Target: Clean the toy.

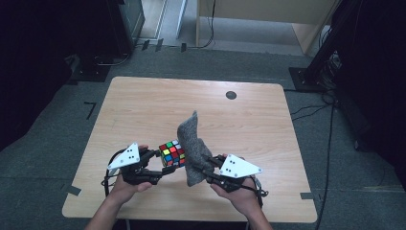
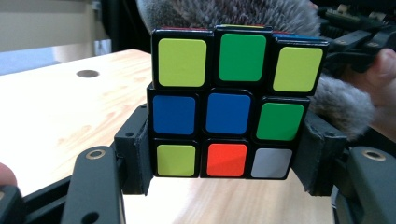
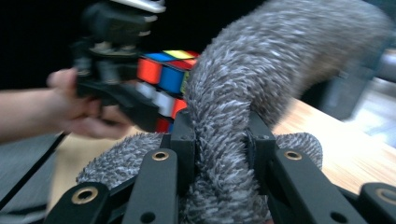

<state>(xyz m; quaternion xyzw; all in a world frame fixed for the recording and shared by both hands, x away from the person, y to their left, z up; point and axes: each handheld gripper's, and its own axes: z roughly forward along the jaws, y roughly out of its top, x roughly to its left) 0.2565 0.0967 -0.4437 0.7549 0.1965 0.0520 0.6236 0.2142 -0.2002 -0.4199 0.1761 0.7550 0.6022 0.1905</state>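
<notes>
— Right, high view first?
— Puzzle cube (image 1: 173,153) held above the tabletop (image 1: 143,110), towards the near edge and a little left of the middle. Clamped by its sides in the left gripper (image 1: 160,163), with the left hand (image 1: 125,188) coming in over the near edge. Grey fuzzy cloth (image 1: 193,143) just right of the cube and touching it, one end standing up towards the far edge, the other pinched in the right gripper (image 1: 209,168). Right hand (image 1: 242,194) near the near edge, right of the middle. Small dark round hole (image 1: 231,95) close to the far right corner.

— And the left gripper view?
— Cube (image 2: 224,102) square on, lower rows sandwiched between the two black jaws, pads pressed on both side faces. Facing stickers: yellow-green, green, yellow-green on top; blue, blue, green across the middle; yellow-green, orange-red, white along the bottom. Cloth (image 2: 233,14) behind the cube's top edge and down its right side. Tabletop (image 2: 60,116) underneath and to the left.

— Right gripper view?
— Jaws closed on the cloth (image 3: 243,93), a thick fold squeezed between them and arching up to the right, more of it bunched below. Cube (image 3: 166,79) beyond, against the cloth, gripped by the left gripper (image 3: 140,100). Slight blur throughout.
</notes>
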